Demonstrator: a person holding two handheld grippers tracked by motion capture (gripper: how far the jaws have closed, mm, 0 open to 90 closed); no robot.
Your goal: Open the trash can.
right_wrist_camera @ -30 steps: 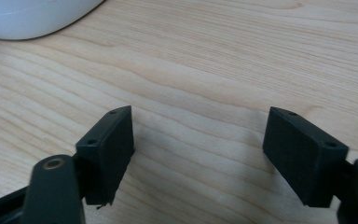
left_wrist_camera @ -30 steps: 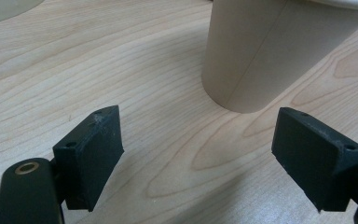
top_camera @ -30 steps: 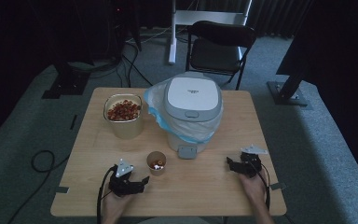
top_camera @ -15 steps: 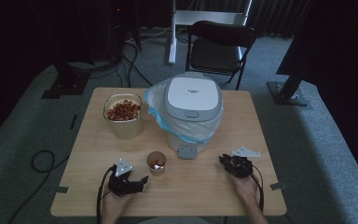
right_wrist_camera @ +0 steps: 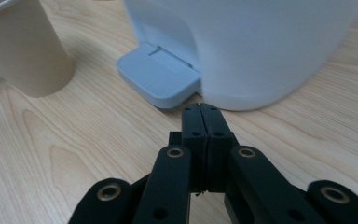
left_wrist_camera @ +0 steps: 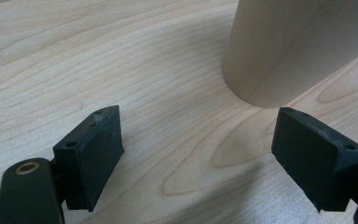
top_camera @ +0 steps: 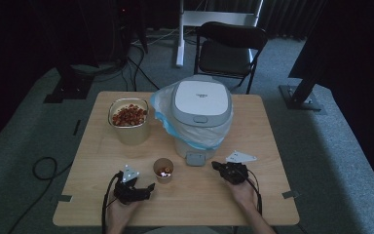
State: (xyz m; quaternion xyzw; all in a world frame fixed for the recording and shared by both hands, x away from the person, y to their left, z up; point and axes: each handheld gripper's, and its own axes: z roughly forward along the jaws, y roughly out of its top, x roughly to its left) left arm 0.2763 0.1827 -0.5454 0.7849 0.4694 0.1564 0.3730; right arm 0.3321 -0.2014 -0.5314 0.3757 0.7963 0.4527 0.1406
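Wooden table (top_camera: 268, 146) in high view: white pedal bin (top_camera: 200, 114) w/ blue-edged liner sits mid-table, its grey pedal (top_camera: 195, 158) facing the person; small paper cup (top_camera: 163, 170) stands in front-left of bin, metal pot (top_camera: 129, 120) of red bits farther back left. Left gripper (top_camera: 147, 187) rests on table just left of cup, jaws pointing at it. Right gripper (top_camera: 216, 165) lies right of pedal, tip near it, not clearly touching. Left gripper view: both black pads (left_wrist_camera: 92, 151) stand wide apart, nothing between them, cup (left_wrist_camera: 289, 46) just ahead & to the right, no contact. Right gripper view: jaws have just been closing, now pressed fully together w/ nothing gripped; right gripper (right_wrist_camera: 200, 109) tip sits just short of pedal (right_wrist_camera: 161, 79) at bin base (right_wrist_camera: 261, 46), cup (right_wrist_camera: 25, 51) off to the left.
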